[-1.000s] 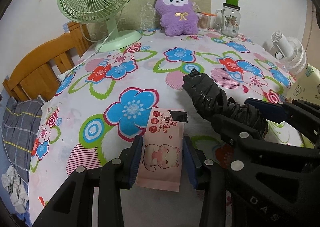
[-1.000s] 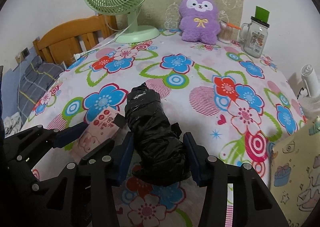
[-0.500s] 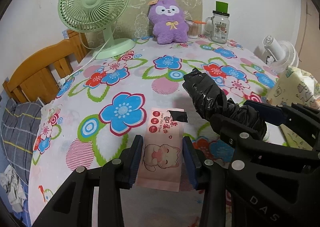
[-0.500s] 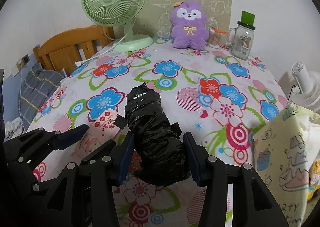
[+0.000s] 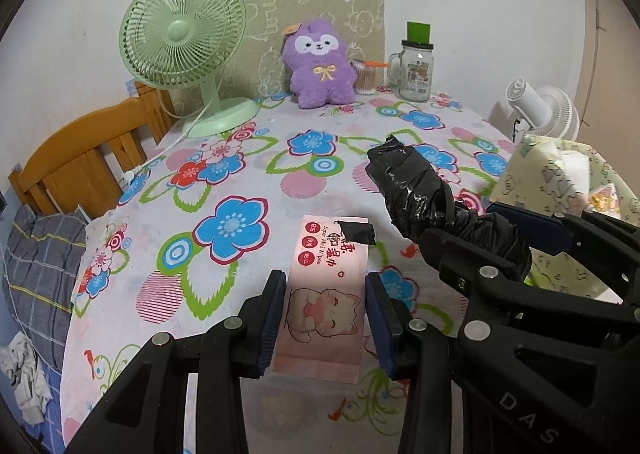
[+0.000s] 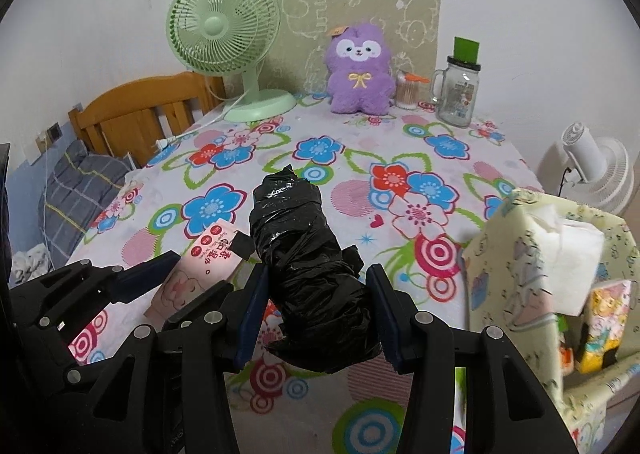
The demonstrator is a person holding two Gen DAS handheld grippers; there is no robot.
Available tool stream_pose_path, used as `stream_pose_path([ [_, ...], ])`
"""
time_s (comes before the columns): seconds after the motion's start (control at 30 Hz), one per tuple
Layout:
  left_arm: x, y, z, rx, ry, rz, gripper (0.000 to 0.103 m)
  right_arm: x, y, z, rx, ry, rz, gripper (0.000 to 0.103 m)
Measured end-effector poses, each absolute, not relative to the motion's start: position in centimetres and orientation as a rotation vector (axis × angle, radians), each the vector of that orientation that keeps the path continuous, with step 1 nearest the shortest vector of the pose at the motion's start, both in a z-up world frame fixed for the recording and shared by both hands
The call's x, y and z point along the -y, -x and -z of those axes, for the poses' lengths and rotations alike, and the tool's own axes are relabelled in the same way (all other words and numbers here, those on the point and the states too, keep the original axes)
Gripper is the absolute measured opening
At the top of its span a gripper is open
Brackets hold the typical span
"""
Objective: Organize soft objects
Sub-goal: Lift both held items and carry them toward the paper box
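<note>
Wipes pack [image 5: 324, 294] reads "Super Mini Wipes" (pink, cat-printed).

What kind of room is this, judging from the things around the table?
Probably a bedroom in a home. A wooden bed frame with folded bedding stands beside the table, which has a flowered cloth and bears a green desk fan and a purple plush toy.

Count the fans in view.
2: a green fan standing at the table's far left corner, and a white fan beyond the table's right edge. Others may be hidden.
</note>
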State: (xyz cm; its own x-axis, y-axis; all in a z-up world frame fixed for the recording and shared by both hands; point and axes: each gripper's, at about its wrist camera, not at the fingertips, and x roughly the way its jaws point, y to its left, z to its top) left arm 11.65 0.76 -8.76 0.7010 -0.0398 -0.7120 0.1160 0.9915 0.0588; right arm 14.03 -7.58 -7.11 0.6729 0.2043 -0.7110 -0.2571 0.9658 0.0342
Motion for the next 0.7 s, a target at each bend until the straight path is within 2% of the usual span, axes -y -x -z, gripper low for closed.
stream_pose_path([
  [0.7,2.2,-6.9,4.1,-0.687,-0.125,0.132,0.041,11.0,-8.5,2.2,-0.682,0.057,-0.224,0.053],
])
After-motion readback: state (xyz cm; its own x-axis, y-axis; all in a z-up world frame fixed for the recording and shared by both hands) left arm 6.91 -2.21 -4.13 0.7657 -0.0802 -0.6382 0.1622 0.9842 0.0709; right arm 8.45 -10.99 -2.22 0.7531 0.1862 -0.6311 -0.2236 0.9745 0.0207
